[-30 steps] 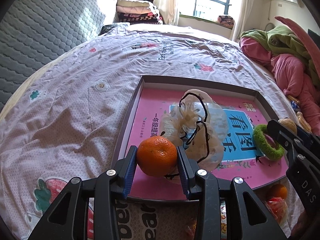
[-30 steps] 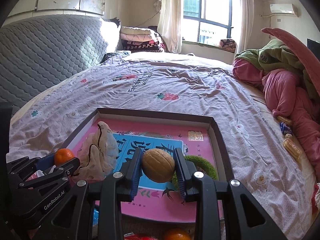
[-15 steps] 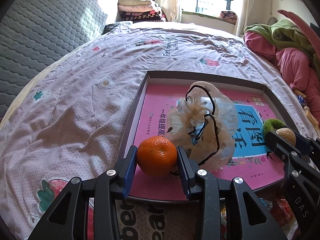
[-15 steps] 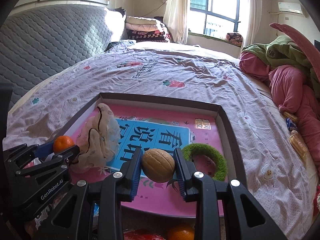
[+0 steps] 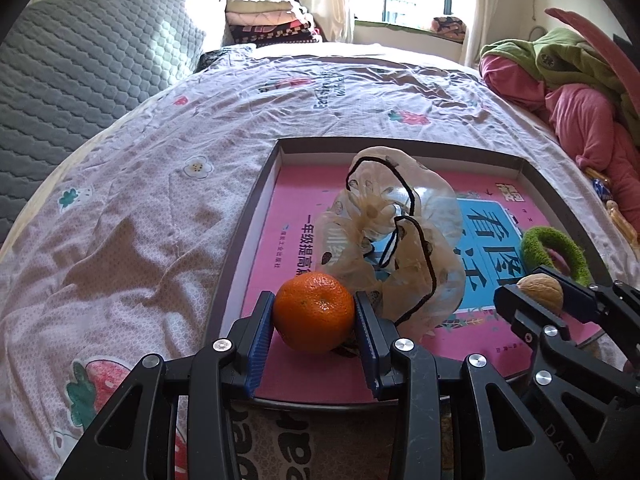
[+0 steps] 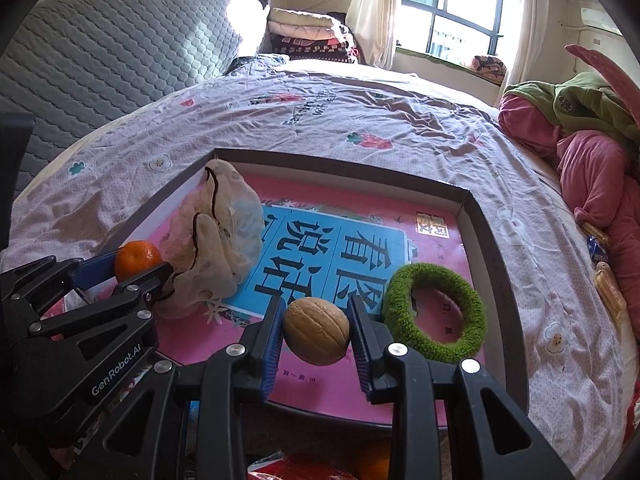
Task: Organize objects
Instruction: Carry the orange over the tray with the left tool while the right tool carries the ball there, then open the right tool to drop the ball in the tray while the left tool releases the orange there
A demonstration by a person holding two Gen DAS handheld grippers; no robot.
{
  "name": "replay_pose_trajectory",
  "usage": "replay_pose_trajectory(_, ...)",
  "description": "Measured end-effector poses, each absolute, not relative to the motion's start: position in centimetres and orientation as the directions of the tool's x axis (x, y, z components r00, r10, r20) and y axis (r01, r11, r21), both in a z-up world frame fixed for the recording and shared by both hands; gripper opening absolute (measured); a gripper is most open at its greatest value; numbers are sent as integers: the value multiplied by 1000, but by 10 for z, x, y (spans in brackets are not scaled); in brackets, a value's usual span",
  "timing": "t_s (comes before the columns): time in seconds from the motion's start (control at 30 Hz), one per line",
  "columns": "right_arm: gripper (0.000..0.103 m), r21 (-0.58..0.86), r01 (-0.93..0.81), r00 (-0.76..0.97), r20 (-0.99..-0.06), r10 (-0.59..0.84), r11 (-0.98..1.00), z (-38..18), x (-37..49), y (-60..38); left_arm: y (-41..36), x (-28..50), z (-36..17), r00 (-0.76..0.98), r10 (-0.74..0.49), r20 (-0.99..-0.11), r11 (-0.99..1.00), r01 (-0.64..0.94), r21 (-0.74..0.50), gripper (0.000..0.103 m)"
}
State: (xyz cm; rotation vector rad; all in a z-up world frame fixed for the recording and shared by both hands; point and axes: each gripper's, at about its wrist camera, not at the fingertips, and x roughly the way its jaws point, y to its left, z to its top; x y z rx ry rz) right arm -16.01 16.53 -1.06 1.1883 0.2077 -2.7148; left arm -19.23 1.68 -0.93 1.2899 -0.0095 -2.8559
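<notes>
While the left tongs (image 5: 315, 312) clench a tangerine (image 5: 314, 311), the right tongs (image 6: 316, 330) clench a walnut (image 6: 316, 331)

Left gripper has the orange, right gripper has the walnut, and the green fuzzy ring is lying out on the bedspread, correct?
Not quite. The green fuzzy ring lies inside the tray, as the right wrist view shows. The left gripper does hold the orange, the right gripper the walnut.

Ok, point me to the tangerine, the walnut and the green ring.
tangerine (image 5: 314, 311): left wrist view, middle of its peel, between the pads.
walnut (image 6: 316, 330): right wrist view, centre of its shell.
green ring (image 6: 460, 342): right wrist view, near fuzzy band.
</notes>
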Motion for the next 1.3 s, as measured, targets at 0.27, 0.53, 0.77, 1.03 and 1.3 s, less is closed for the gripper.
replay_pose_trajectory(0.27, 32, -50, 199, -648, -756, -93, -979, -15, -164, 171, 18, -194, -11, -659, -16, -752, -1000, 20, 5, 40)
replay_pose_trajectory(0.53, 32, -43, 196, -630, -771, -92, -980, -17, -166, 174, 7, -195, -11, -642, 32, -766, -999, -8, -35, 40)
replay_pose_trajectory(0.77, 32, -35, 200, -621, -777, -99, -979, -18, -166, 174, 3, -194, -14, -634, 68, -770, -998, -59, -39, 41)
replay_pose_trajectory(1.03, 32, -37, 204, -619, -779, -100, -978, -17, -165, 173, 3, -195, -13, -637, 68, -768, -997, -61, -38, 41)
replay_pose_trajectory(1.3, 33, -34, 205, -615, -782, -102, -978, -16, -164, 176, -4, -196, -10, -630, 103, -770, -994, -43, -98, 41)
